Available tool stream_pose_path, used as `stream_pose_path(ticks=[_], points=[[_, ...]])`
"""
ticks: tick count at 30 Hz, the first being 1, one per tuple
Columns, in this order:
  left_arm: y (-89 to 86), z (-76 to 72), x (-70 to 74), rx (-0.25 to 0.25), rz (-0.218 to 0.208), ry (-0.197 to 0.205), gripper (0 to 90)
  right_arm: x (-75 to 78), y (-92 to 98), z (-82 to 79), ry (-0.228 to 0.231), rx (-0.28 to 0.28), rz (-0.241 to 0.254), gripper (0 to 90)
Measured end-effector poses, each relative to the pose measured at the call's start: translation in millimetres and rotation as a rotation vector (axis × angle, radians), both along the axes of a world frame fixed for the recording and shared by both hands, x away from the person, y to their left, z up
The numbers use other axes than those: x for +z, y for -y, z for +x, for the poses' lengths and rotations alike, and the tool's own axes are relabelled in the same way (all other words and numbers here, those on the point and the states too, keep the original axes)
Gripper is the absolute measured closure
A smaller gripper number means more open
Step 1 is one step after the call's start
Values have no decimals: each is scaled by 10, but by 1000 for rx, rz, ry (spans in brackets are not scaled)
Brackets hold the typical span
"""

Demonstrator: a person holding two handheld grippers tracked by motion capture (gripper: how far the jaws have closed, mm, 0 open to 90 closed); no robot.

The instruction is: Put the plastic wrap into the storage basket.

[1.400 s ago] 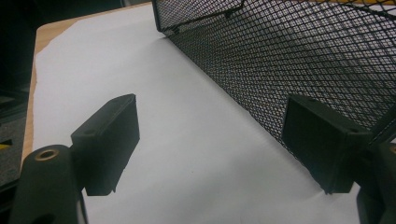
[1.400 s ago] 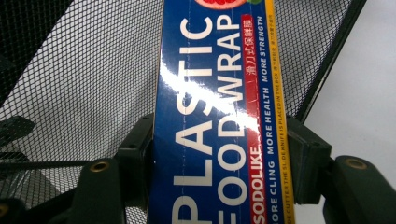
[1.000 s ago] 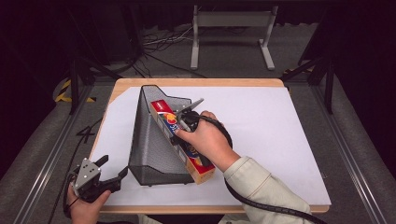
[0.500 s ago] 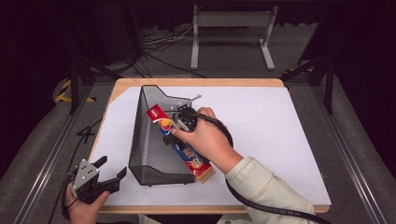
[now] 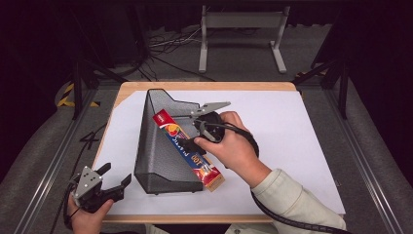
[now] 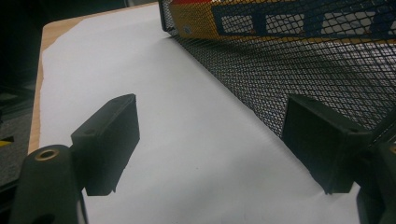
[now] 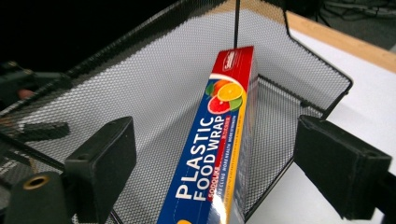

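Note:
A long box of plastic food wrap (image 5: 207, 171) leans in a black mesh basket (image 5: 156, 156), its near end sticking out past the basket's front corner. My right gripper (image 5: 195, 132) hovers just above the box. Its jaws have just been opening and now stand open, with the box (image 7: 229, 116) below and between them, untouched. The mesh walls (image 7: 154, 93) rise behind it. My left gripper (image 5: 116, 174) is open at the table's front left corner with nothing between its fingers. In its own view the left gripper (image 6: 210, 116) faces the basket's side (image 6: 303, 70).
A white paper sheet (image 5: 292, 146) covers the wooden table (image 5: 204, 86). To the right of the basket the sheet is bare. A grey metal stand (image 5: 241, 22) and cables lie on the floor beyond the far edge.
The right gripper has let go of the box, opened and lifted a little. The box's top end has shifted left into the basket. The left gripper has stayed put.

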State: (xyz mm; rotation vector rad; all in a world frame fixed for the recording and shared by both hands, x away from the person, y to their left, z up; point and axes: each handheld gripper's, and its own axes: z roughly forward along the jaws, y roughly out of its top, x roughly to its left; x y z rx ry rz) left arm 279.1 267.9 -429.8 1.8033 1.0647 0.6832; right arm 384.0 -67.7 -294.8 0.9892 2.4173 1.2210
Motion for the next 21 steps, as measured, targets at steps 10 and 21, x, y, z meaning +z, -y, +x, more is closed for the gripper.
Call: stream_pose_path(ticks=[10,21], points=[[6,3,1,-1,1,-2,199,142,373,-87,48,1,47,131],[8,11,-3,-2,3,-3,199,219,854,-63,37,-54,79,129]])
